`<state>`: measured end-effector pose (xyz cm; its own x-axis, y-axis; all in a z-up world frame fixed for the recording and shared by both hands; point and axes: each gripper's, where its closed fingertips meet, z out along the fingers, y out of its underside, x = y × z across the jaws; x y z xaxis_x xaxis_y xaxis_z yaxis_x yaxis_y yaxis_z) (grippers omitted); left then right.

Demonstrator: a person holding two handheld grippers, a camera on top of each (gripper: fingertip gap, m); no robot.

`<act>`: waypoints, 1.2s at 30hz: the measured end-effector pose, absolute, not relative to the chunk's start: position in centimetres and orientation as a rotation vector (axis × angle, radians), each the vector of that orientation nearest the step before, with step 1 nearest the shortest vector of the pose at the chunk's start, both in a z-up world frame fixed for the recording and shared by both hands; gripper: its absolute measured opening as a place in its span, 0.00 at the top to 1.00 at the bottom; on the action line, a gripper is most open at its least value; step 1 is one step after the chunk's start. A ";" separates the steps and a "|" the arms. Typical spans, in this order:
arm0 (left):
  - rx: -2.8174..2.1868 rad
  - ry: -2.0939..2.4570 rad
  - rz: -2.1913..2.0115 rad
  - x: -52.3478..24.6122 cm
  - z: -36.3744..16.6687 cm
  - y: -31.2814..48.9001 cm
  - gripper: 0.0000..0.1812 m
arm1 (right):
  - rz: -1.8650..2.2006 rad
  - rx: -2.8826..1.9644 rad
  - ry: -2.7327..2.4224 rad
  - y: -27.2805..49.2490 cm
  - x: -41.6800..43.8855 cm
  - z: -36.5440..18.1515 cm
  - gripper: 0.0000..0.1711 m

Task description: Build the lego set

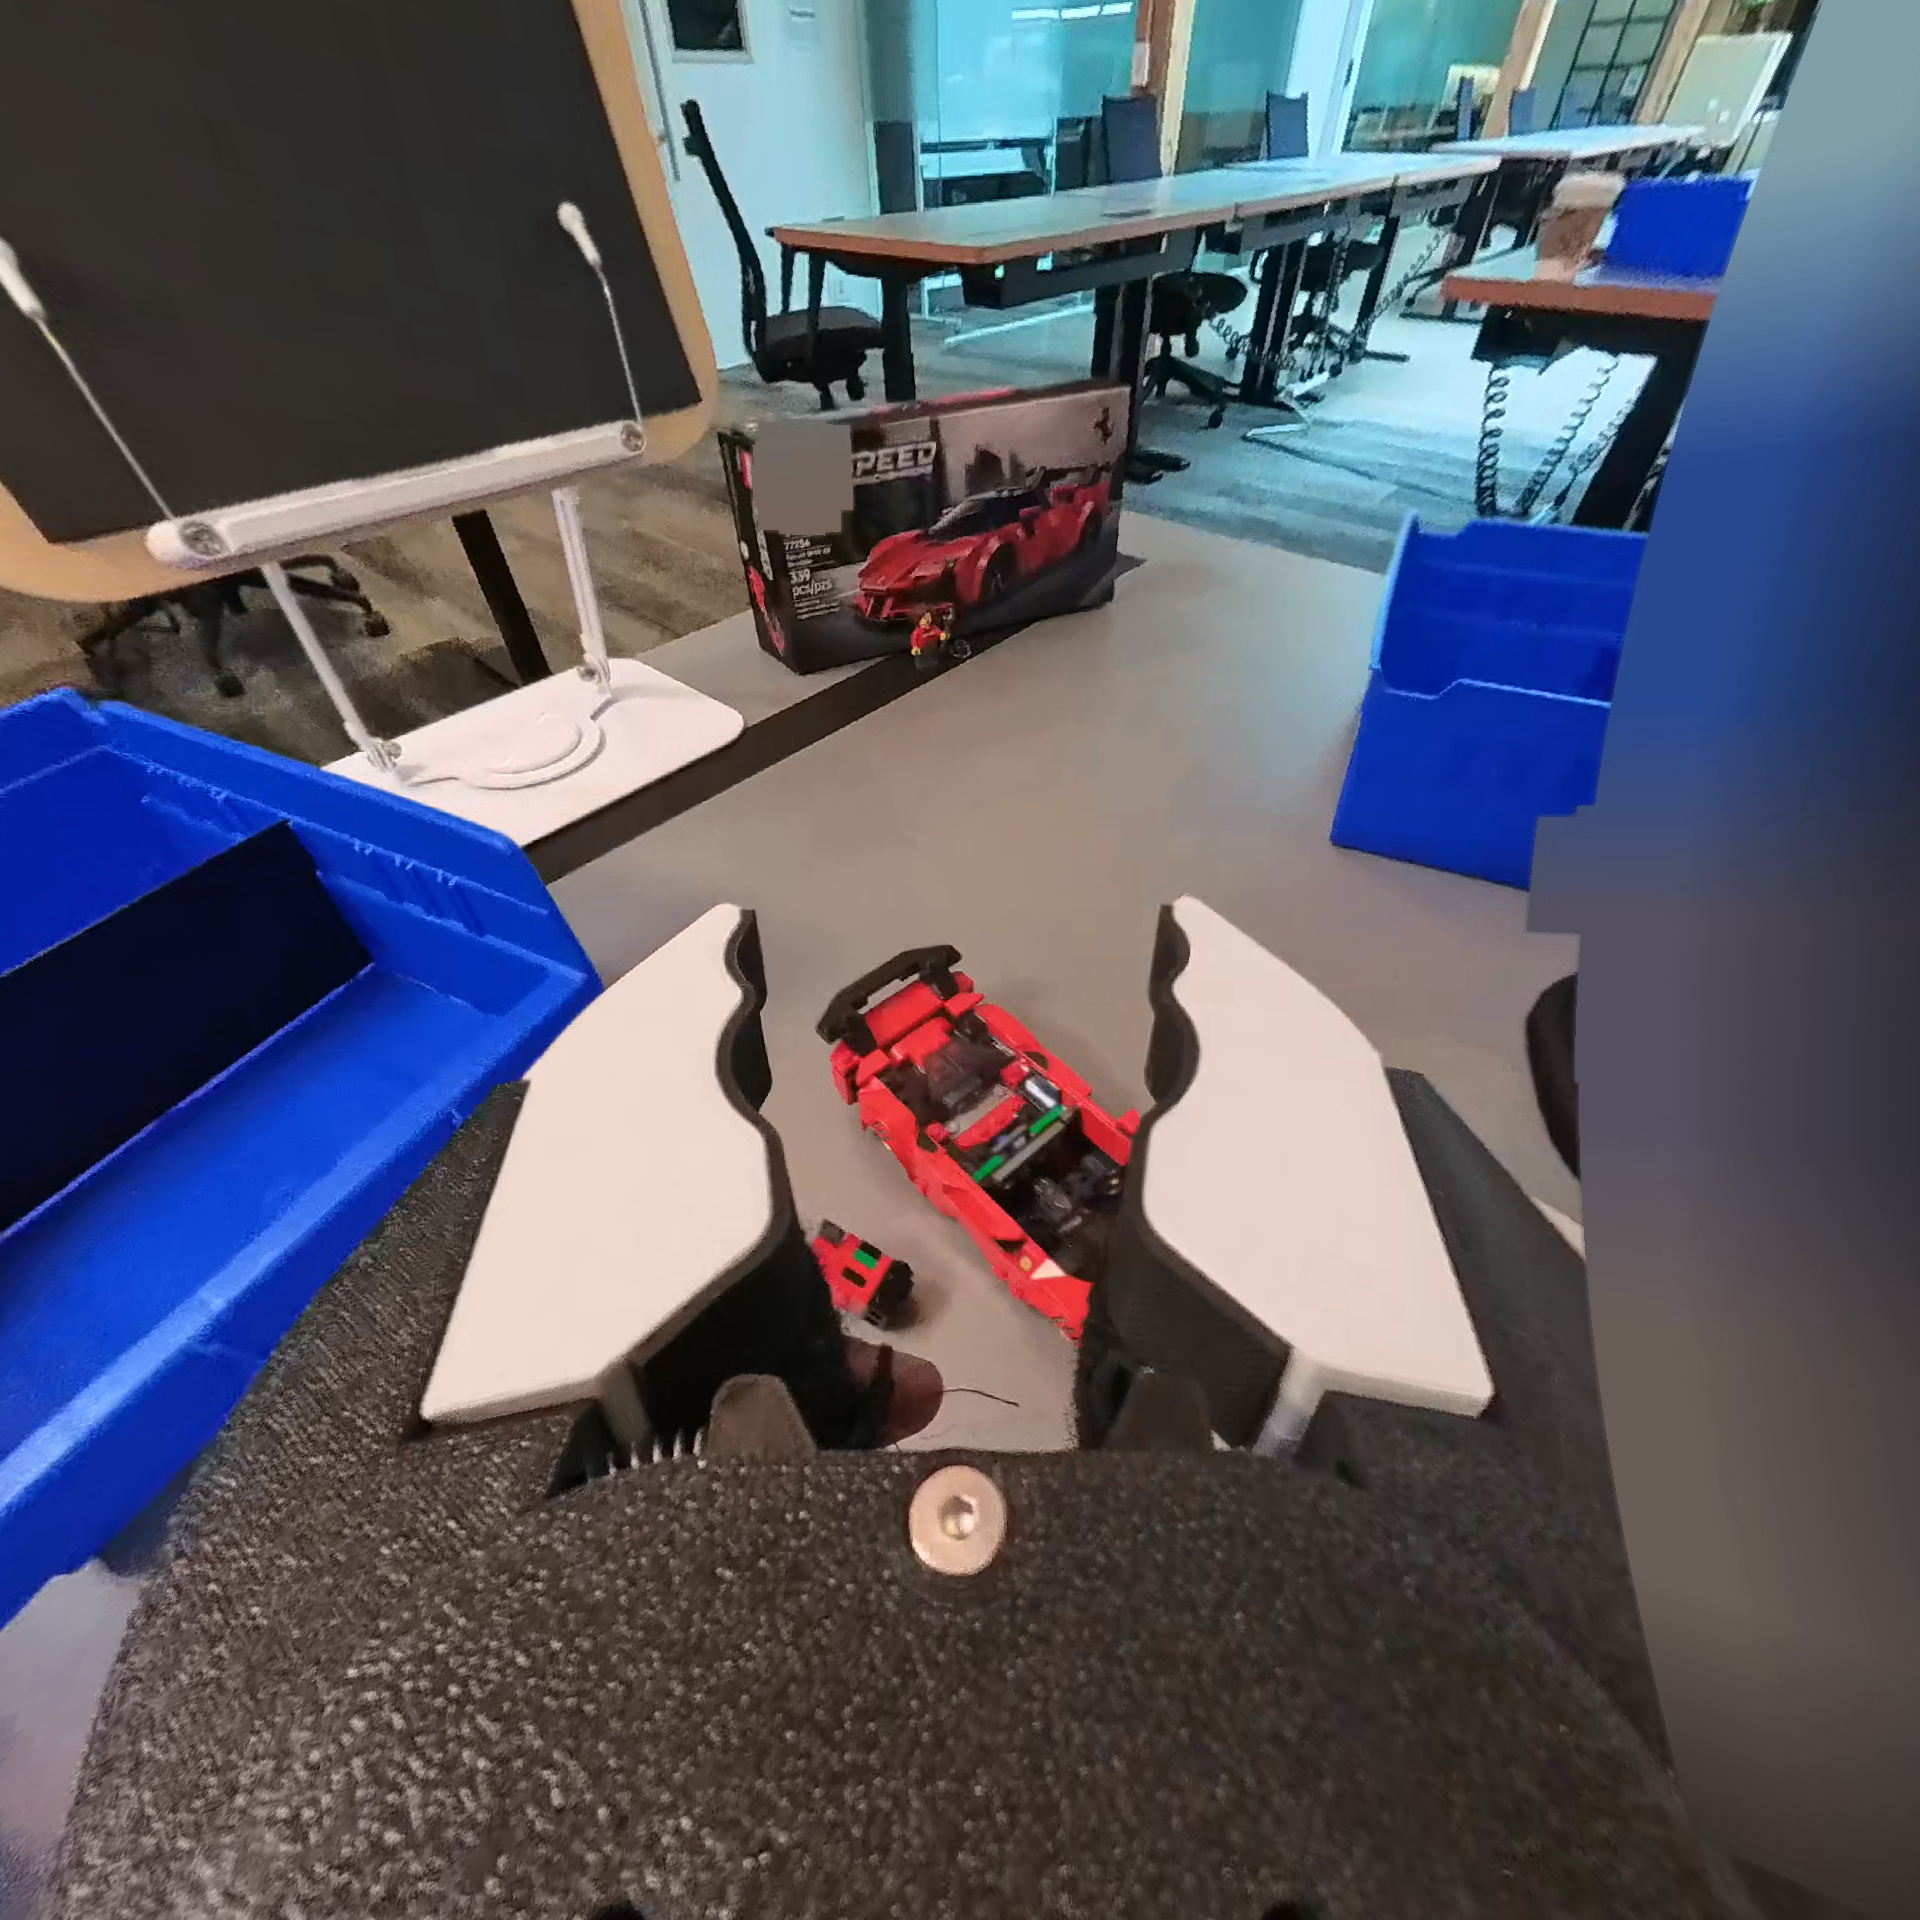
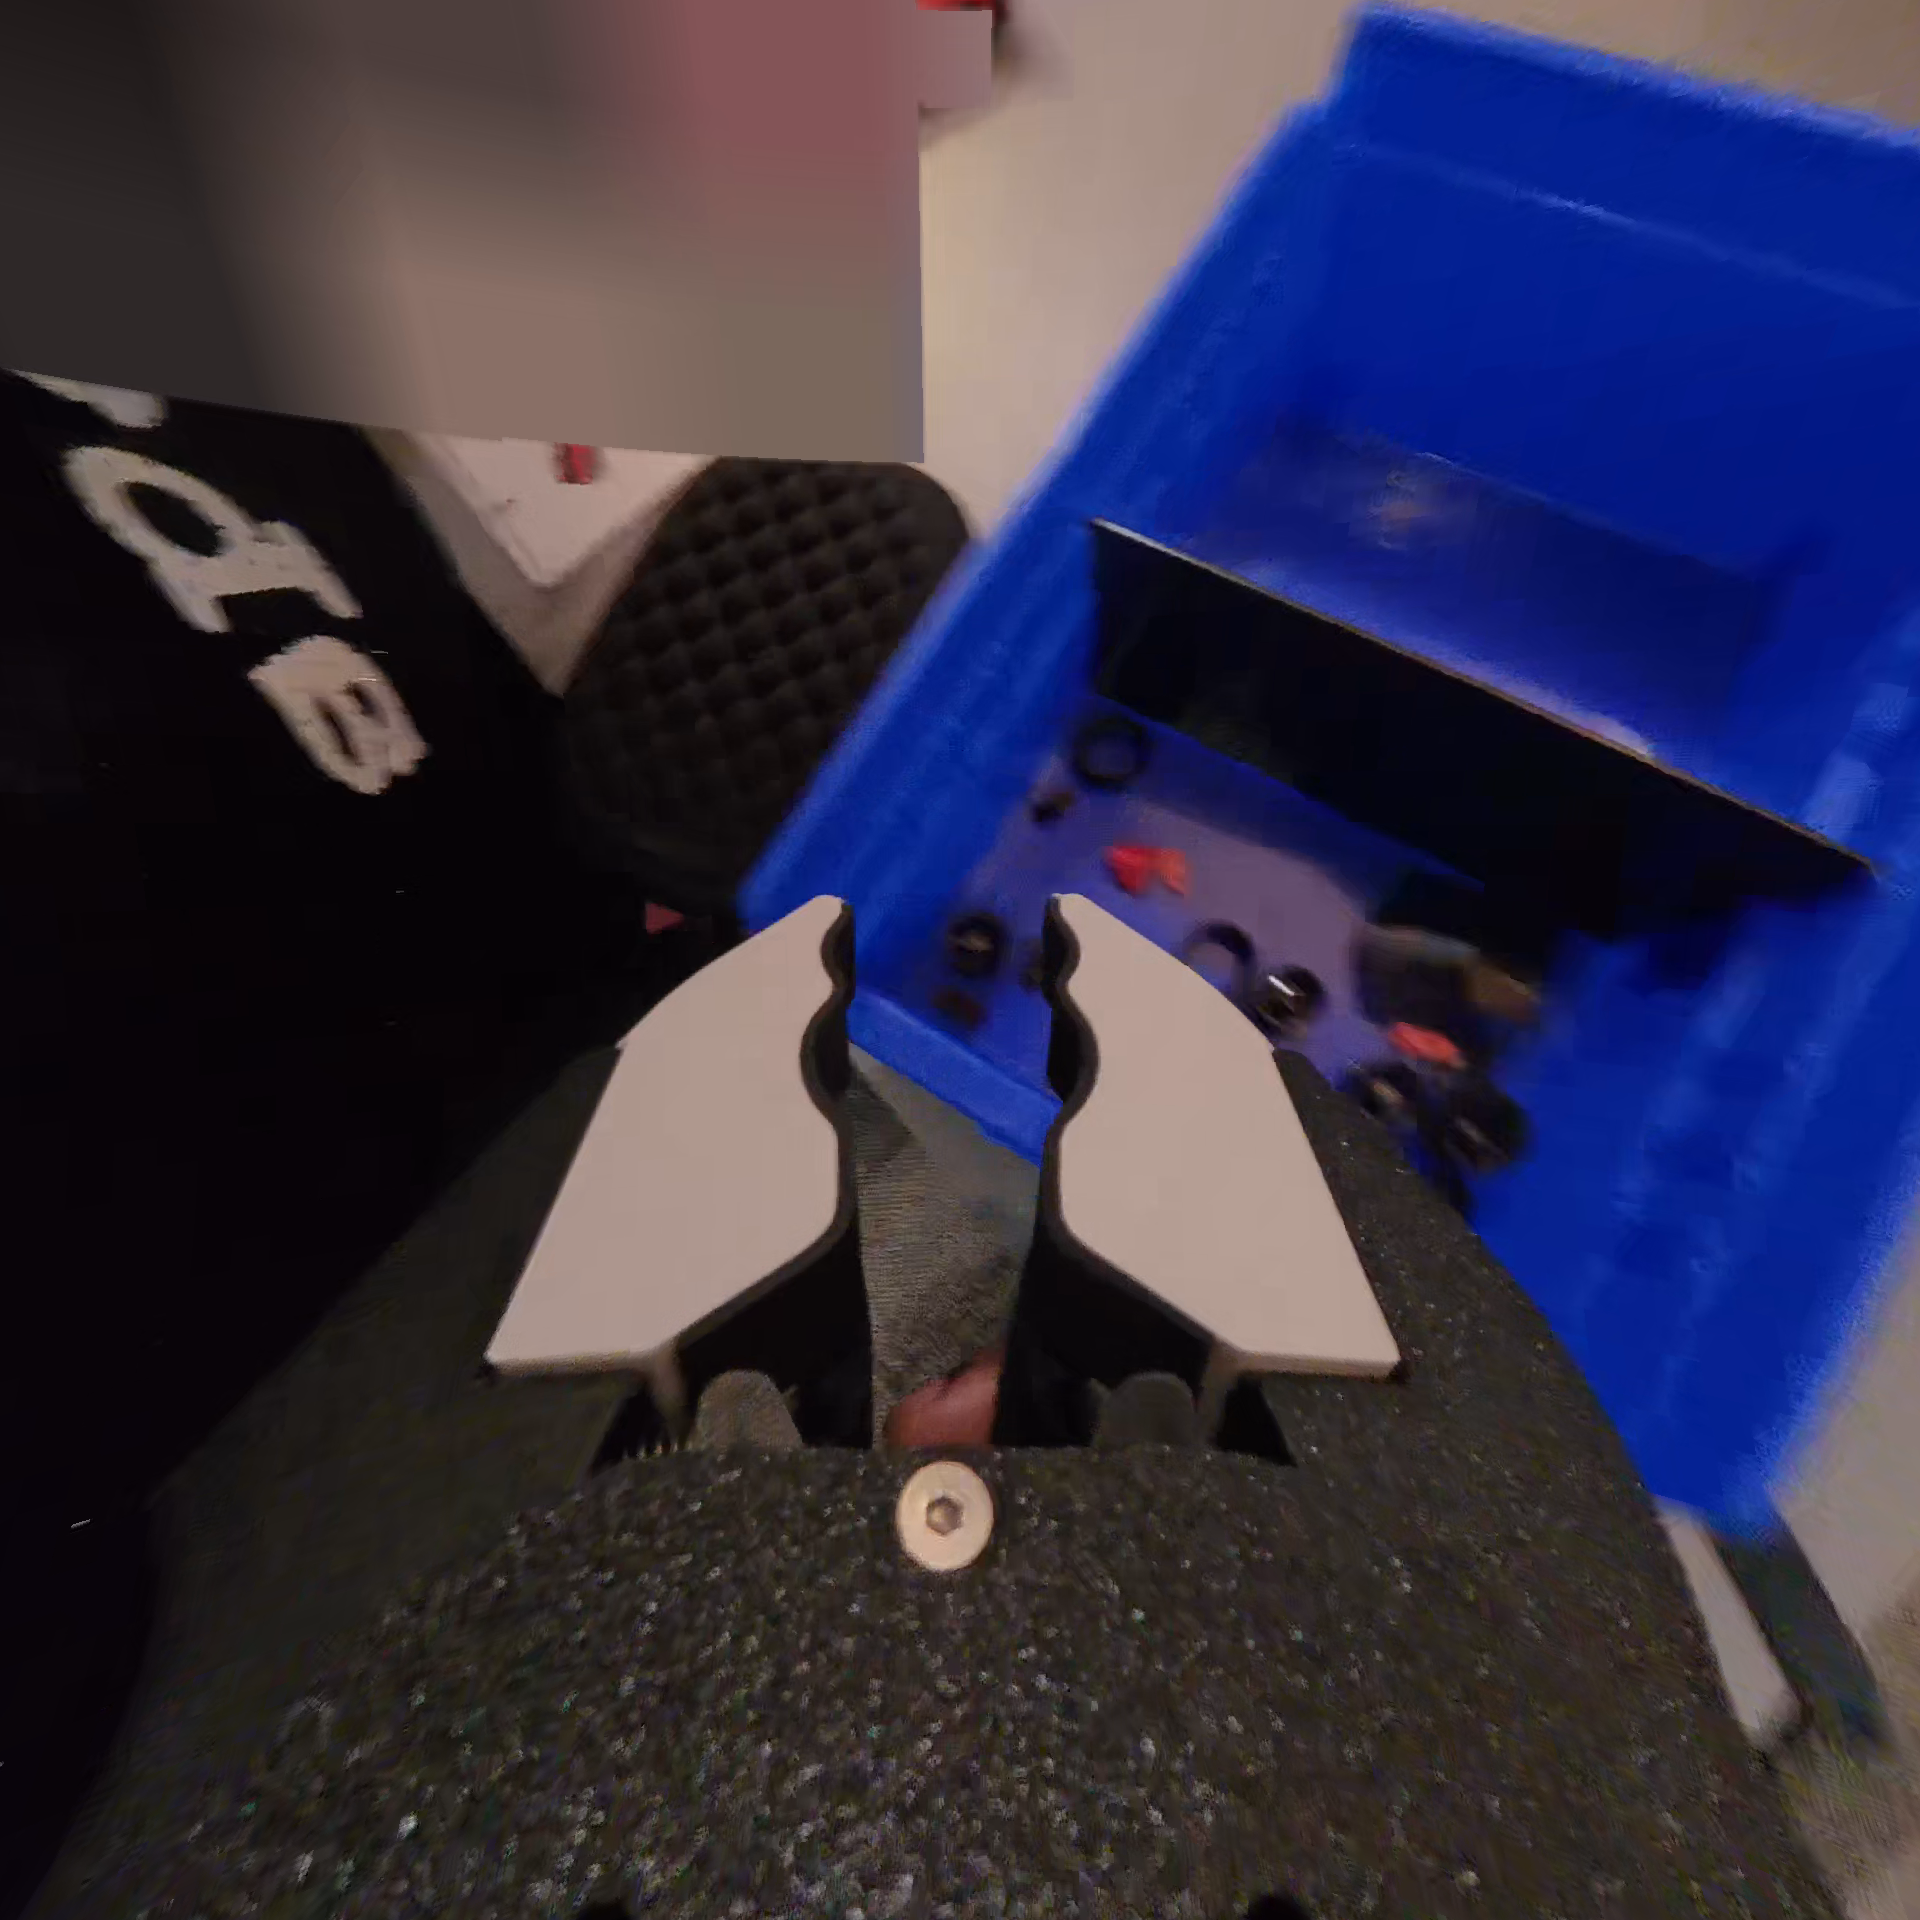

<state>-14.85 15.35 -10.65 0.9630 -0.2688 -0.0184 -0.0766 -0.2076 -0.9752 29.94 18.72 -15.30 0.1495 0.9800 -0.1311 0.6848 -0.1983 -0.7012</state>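
Observation:
A partly built red lego car lies on the grey table, between the fingers of my left gripper, which is open, empty and above it. A small red sub-assembly lies beside the car near the left finger. In the right wrist view, which is blurred, my right gripper is open and empty over the near rim of a blue bin. Several loose black and red lego parts lie in the bin's near compartment, in front of a black divider.
The lego set box stands at the table's far edge with a minifigure in front. A white book stand is at far left. Blue bins sit at left and right. A person's dark garment is at left. My hands' fingertips stand some 45 cm from each other.

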 end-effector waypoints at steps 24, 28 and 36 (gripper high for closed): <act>-1.853 0.226 -0.112 -14.5 -11.7 18.8 0.67 | 0.425 -1.969 -2.075 24.3 27.1 -24.7 0.91; -1.849 0.217 -0.119 -14.8 -11.8 18.5 0.67 | 0.382 -2.011 -2.140 24.9 27.0 -26.5 0.91; -1.837 0.189 -0.124 -15.8 -12.0 17.2 0.67 | 0.377 -2.039 -2.148 25.1 26.2 -27.6 0.95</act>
